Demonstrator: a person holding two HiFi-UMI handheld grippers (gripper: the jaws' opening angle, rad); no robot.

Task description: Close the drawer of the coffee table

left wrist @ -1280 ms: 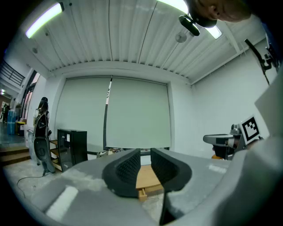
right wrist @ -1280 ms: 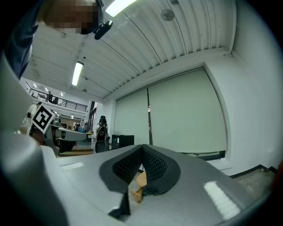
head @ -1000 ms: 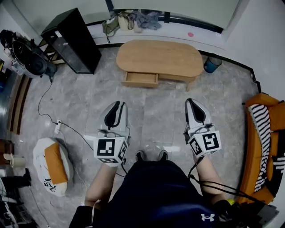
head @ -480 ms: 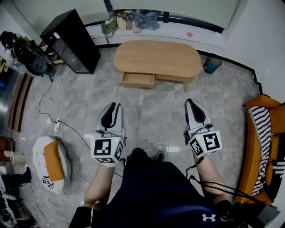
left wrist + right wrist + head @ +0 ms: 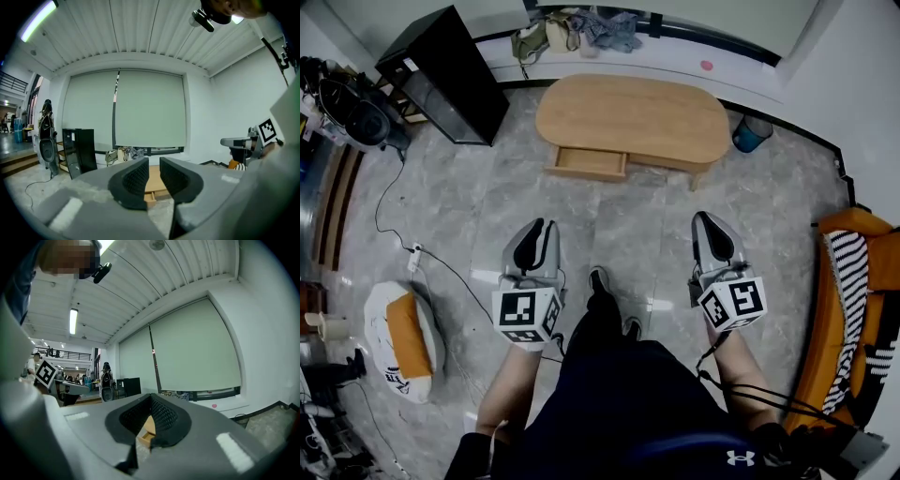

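Observation:
An oval wooden coffee table [image 5: 628, 112] stands by the far wall, and its drawer [image 5: 586, 162] is pulled out toward me on the left side. Both grippers hang over the grey floor, well short of the table. My left gripper [image 5: 538, 229] is open, with a narrow gap between its black pads [image 5: 136, 180] and nothing in it; the drawer [image 5: 151, 196] shows low through that gap. My right gripper [image 5: 706, 221] is shut and empty, its pads [image 5: 161, 416] meeting at the tips, with the drawer [image 5: 146, 437] showing beneath them.
A black cabinet [image 5: 441, 75] stands at the far left and a blue bin [image 5: 752, 133] sits right of the table. An orange sofa [image 5: 853, 309] lines the right side. A white-and-orange bag [image 5: 398, 342] and a cable [image 5: 412, 253] lie on the floor at the left.
The person has stepped forward, one foot now ahead of the other. Both grippers have come forward and lower with the body. Neither gripper's jaws have changed.

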